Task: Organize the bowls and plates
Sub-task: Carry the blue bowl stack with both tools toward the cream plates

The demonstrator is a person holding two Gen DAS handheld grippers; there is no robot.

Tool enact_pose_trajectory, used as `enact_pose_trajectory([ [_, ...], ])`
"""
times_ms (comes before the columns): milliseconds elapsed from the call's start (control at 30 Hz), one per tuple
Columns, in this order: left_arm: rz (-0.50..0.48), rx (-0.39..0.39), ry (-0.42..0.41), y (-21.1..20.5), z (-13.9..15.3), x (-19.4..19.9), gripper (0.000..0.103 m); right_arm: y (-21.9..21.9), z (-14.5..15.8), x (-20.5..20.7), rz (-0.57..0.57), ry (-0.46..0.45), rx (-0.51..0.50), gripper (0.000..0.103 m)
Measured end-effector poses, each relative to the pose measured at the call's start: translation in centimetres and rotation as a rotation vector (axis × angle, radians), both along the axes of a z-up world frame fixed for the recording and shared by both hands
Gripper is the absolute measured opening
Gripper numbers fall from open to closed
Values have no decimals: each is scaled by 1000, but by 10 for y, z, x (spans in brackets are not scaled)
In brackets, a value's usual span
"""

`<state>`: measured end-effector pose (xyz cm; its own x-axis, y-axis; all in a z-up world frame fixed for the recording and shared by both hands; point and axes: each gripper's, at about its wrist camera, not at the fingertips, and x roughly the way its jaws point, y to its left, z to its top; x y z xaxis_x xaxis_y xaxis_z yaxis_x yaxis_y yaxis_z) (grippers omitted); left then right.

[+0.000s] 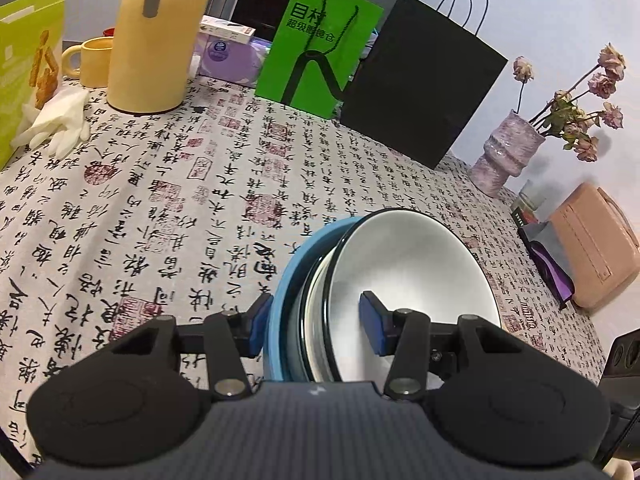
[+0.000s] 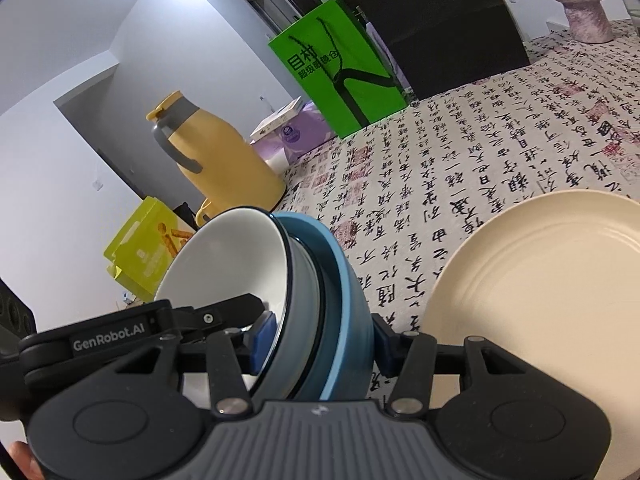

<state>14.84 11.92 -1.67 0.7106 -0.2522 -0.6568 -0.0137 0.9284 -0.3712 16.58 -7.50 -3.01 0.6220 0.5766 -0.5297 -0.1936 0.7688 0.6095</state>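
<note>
Bowls sit nested between your two hands: a white-glazed, dark-rimmed ceramic bowl (image 1: 404,280) inside a round blue bowl (image 1: 280,292), tipped on edge above the table. Your left gripper (image 1: 316,322) pinches one side of the stacked rims, your right gripper (image 2: 322,338) the opposite side. A wide cream ribbed plate (image 2: 536,300) lies flat just beyond your right gripper, likely the landing spot. Calligraphy-print tablecloth (image 1: 160,200) is bare ahead; a green paper bag (image 1: 316,44) and a yellow thermos jug (image 1: 156,32) stand at the far edge.
</note>
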Motion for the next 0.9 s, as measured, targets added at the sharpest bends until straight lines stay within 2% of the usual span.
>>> enact_pose_trajectory([
  [900, -58, 28, -20, -67, 14, 8, 47, -67, 4, -5, -70, -30, 49, 50],
])
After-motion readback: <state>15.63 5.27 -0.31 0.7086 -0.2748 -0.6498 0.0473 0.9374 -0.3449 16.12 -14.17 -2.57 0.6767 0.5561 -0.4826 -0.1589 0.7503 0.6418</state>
